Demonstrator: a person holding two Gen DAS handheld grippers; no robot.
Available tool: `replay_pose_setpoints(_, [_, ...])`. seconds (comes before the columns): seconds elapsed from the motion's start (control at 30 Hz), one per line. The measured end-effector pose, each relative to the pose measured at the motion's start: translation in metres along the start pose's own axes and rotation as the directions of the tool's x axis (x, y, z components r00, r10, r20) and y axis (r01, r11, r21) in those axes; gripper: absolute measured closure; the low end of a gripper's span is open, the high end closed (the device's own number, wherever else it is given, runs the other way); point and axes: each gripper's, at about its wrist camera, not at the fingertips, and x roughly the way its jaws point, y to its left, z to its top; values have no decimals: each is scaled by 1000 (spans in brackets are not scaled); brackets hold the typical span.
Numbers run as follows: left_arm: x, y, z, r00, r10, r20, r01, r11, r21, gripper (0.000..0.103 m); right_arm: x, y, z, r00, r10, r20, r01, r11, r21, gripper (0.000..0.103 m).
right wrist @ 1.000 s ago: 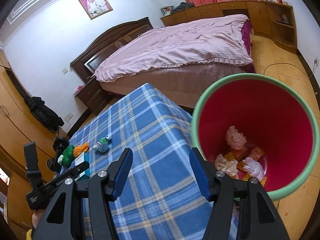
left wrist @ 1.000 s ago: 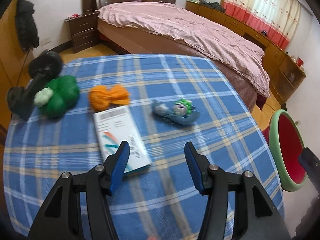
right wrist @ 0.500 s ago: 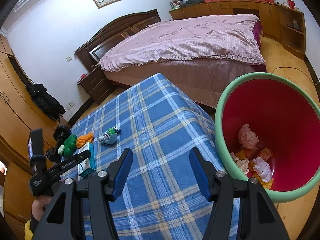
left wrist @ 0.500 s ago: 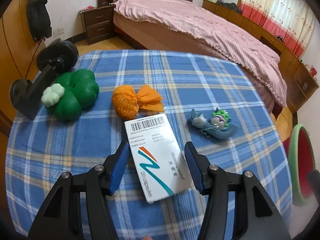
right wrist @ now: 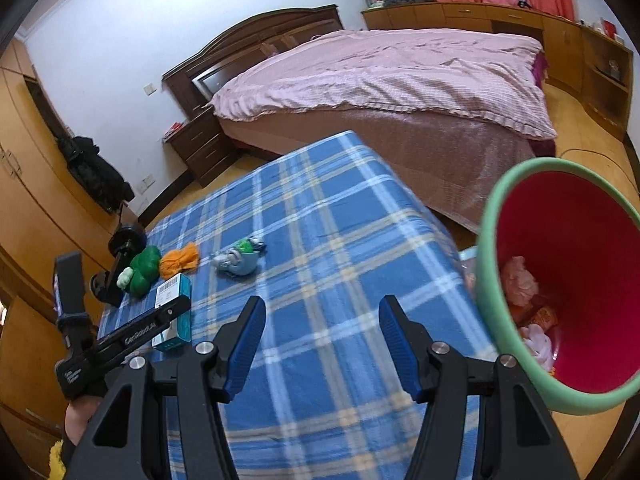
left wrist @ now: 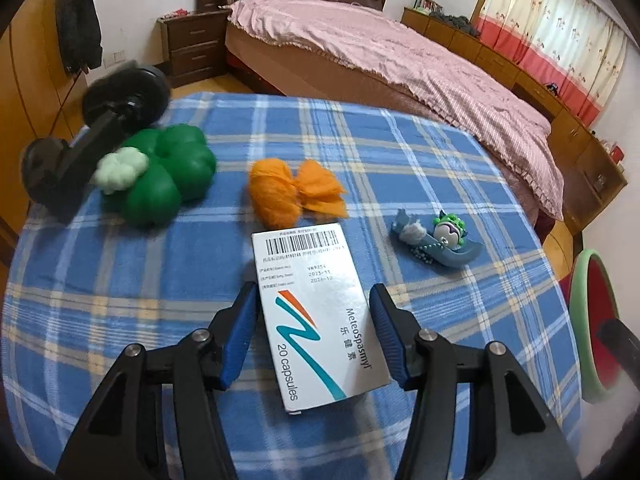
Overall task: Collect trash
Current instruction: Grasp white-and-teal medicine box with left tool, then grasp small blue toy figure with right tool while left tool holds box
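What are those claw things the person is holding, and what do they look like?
Each is a black plastic hand tool. The right gripper and left gripper have two angled arms with silver bolts, ending in ribbed blue pads. Seen from the side, the left one bears white lettering and an upright black handle.

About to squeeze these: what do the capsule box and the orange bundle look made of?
Capsule box: looks like thin glossy cardboard, given its crisp edges, printed barcode and sheen. Orange bundle: seemingly soft fuzzy mesh or fibre, gathered at the middle with frayed edges; exact material unclear.
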Motion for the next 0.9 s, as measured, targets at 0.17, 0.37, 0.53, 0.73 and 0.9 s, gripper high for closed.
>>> replay_pose_setpoints(0.17, [-22, 25, 1, 997, 42, 65, -41, 999, -21, 46, 23, 21, 4, 1000, 25, 7, -25, 1000, -18, 41])
replay_pose_setpoints(0.37, [-30, 52, -1, 993, 63, 102, -55, 995, -82, 46, 69, 41, 10, 997, 64, -35, -65, 998, -22, 42])
replay_pose_setpoints(0.53, [-31, 64, -2, 993, 48, 108, -36, 993, -111, 46, 100, 58, 11, 994, 92, -60, -97, 992, -84, 58])
replay_pose_setpoints(0.73, [-31, 68, -2, 994, 28, 109, -16, 993, -115, 46, 121, 63, 15, 989, 142, -44, -145, 985, -90, 61])
replay_pose_setpoints(0.9, [-31, 69, -2, 994, 23, 109, -10, 993, -117, 46, 125, 68, 16, 986, 167, -27, -169, 980, -100, 75])
